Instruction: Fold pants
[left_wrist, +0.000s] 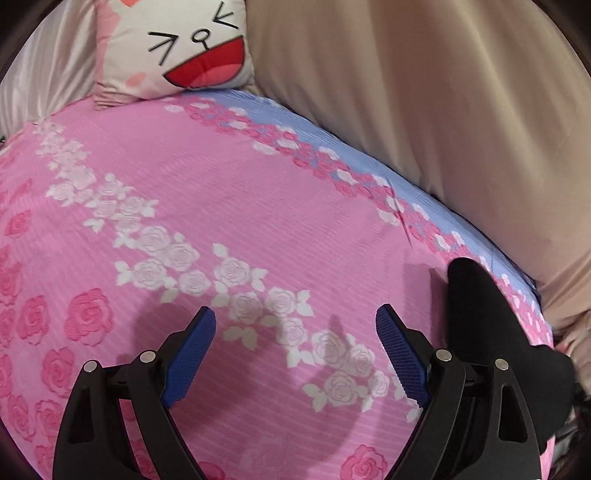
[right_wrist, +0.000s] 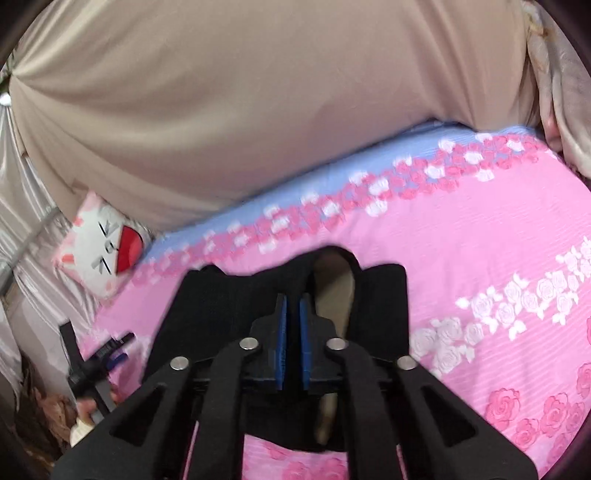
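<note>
I see pants (right_wrist: 295, 288) pinched in my right gripper (right_wrist: 293, 306) jaws | left gripper (left_wrist: 295, 325) wide open, empty, left of pants

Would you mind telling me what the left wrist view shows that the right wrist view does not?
Only the left wrist view shows the left gripper head-on, open and empty above the bedspread. Only the right wrist view shows the right gripper shut on the pants, with their pale lining exposed. Both share the bedspread, the black pants, the cat pillow and the beige cloth behind the bed.
</note>
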